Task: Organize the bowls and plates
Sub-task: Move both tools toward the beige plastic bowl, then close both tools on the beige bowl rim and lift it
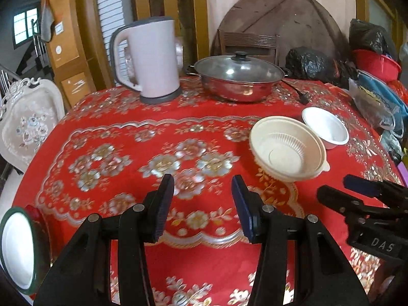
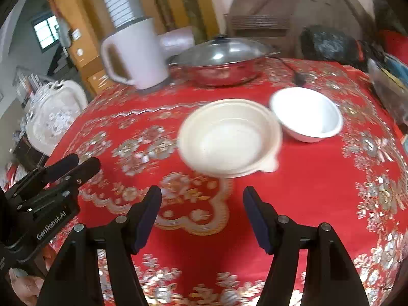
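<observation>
A cream plastic bowl (image 1: 287,149) (image 2: 230,137) with a small tab on its rim sits on the red tablecloth. A smaller white bowl (image 1: 325,127) (image 2: 306,114) stands just behind it to the right, touching or nearly so. A white plate with a green rim (image 1: 17,250) shows at the near left table edge. My left gripper (image 1: 202,204) is open and empty, left of and nearer than the cream bowl. My right gripper (image 2: 202,215) is open and empty, just in front of the cream bowl; it also shows in the left wrist view (image 1: 339,188).
A white electric kettle (image 1: 150,58) and a lidded steel pot (image 1: 238,76) stand at the back of the round table (image 1: 127,153). A black plug (image 1: 303,98) lies near the pot. Bags and a red basin (image 1: 374,63) crowd the right side. A white chair (image 1: 28,119) stands left.
</observation>
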Demonstrator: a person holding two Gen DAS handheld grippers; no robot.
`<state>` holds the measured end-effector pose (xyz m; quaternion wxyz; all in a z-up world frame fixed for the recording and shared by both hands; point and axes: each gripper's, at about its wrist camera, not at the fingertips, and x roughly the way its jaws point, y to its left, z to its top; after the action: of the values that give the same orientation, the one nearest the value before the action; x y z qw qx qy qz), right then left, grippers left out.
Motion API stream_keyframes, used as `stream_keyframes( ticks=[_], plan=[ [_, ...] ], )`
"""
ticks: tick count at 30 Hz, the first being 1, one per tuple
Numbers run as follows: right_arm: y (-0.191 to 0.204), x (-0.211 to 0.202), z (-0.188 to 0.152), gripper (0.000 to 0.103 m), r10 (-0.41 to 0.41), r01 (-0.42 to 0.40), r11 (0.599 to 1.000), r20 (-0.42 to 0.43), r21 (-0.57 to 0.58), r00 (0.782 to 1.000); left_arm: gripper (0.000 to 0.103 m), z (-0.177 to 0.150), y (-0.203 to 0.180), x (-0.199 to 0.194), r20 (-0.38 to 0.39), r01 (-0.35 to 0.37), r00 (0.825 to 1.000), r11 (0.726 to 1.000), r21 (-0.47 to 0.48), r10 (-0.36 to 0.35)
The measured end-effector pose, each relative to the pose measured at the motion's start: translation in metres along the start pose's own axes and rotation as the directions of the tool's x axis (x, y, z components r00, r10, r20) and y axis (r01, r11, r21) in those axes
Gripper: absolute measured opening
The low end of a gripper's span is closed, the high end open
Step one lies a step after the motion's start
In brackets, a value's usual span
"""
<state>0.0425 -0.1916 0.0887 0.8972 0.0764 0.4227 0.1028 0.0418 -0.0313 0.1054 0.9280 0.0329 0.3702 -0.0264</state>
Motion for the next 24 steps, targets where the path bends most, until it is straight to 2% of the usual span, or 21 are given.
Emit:
stream_keyframes(
  ticks=[9,24],
  plan=[
    [-0.045,-0.001,0.010,0.067,-0.046,0.045,0.996,0.001,0.075,0.999,0.047,0.019,-0.021,0.026,-0.027,0.013,1.000,1.000,0.015,-0.013],
    [-0.072,0.024,0.034,0.067,-0.043,0.045,0.993,-0.021,0.112,0.999,0.047,0.040,-0.041,0.077,-0.098,0.038,0.994,0.999,0.013,-0.037]
  ],
)
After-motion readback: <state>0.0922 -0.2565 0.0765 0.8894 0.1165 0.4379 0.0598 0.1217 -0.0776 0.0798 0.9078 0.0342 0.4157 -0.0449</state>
